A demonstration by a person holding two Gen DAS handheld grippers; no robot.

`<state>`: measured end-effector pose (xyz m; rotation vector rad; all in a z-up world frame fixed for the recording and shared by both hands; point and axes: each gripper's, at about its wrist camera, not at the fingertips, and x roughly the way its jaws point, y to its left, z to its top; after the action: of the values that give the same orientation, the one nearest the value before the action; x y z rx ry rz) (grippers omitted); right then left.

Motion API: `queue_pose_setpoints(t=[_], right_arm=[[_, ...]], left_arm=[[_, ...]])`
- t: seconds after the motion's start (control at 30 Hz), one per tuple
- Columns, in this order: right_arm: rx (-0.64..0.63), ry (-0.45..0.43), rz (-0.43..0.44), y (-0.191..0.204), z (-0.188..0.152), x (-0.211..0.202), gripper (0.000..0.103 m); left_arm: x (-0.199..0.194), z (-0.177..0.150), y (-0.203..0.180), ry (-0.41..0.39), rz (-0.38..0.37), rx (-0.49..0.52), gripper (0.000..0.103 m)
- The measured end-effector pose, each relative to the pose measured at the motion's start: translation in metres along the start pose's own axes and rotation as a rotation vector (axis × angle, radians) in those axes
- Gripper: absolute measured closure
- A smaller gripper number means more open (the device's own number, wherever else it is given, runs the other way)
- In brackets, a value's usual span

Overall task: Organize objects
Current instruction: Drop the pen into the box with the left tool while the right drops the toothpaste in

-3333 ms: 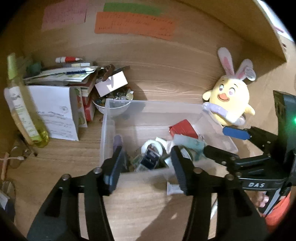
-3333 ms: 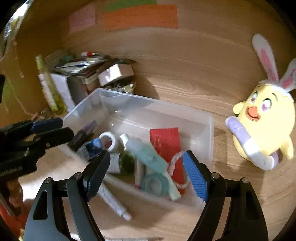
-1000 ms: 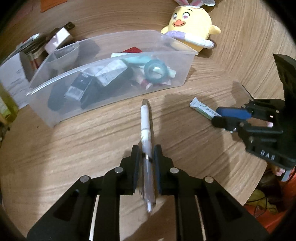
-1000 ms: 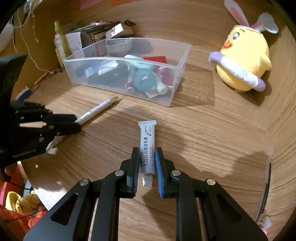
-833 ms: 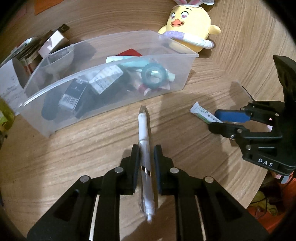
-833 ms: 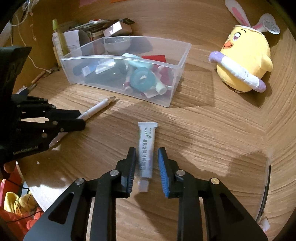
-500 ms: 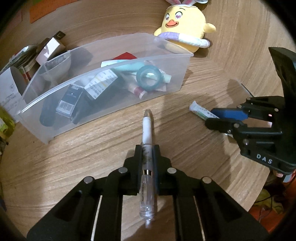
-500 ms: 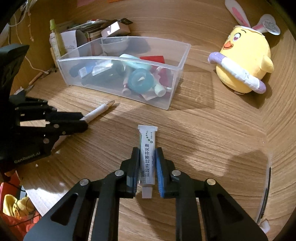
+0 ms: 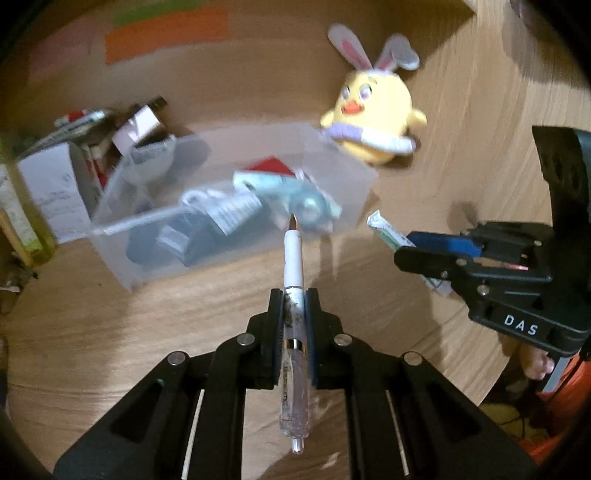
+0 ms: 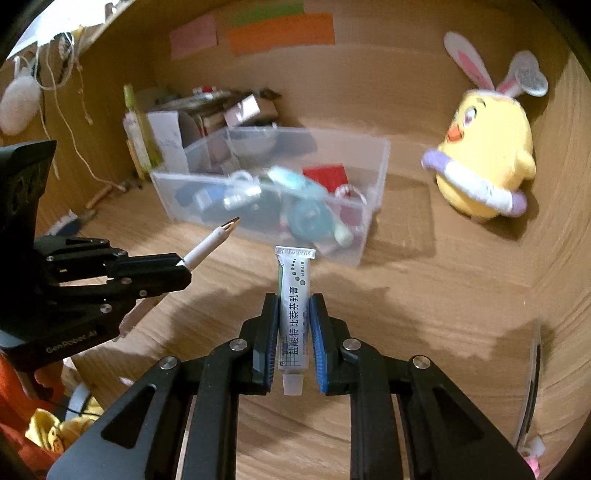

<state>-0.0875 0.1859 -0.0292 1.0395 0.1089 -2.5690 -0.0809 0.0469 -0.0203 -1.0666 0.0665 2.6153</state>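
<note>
The wooden table (image 10: 424,280) fills both views, with a wooden back wall carrying coloured paper notes (image 10: 280,31) at 12 o'clock. On it sits a clear plastic bin (image 10: 369,225), at 12 o'clock from the right gripper and at 11 o'clock from the left one; it holds a jumble of things, among them a teal tape roll (image 10: 310,219), a pale teal tube and a red card (image 10: 327,177). A yellow plush chick with rabbit ears (image 10: 487,147) stands at 2 o'clock in the right wrist view, beside the bin's right end and apart from it. A stack of boxes and papers (image 10: 207,110) lies behind the bin at 11 o'clock.

The left gripper (image 9: 293,314) has its fingers closed on a white pen (image 9: 293,258), held off the table with its tip pointing at 12 o'clock toward the bin's front wall. The right gripper (image 10: 294,325) has its fingers clamped on a small ointment tube (image 10: 294,295), cap toward the camera and crimped end toward the bin, lifted above the table just in front of the bin.
</note>
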Motion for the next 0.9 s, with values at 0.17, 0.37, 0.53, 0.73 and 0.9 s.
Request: queue_pose_setpoints(t=[0.17,0.37,0.53,0.73,0.9], right_arm=[[0.006,-0.066,0.019,0.004,0.022,-0.008,0.088],[-0.010,-0.130,0.008,0.008,0.051,-0.011,0.088],[-0.021,-0.151,-0.011,0.007,0.078,-0.005,0.088],[-0.015,-0.152,-0.034,0.000,0.105,0.011,0.088],[0.006,-0.114,-0.035,-0.008,0.119,0.032,0.088]], left_arm=[[-0.018,0.018,0.014,-0.068,0.023,-0.033,0.093],[-0.033,0.039,0.032,-0.127,0.061,-0.056,0.093],[-0.038,0.063,0.048,-0.154,0.082,-0.066,0.093],[-0.022,0.087,0.061,-0.127,0.095,-0.068,0.093],[0.005,0.101,0.071,-0.066,0.084,-0.076,0.093]])
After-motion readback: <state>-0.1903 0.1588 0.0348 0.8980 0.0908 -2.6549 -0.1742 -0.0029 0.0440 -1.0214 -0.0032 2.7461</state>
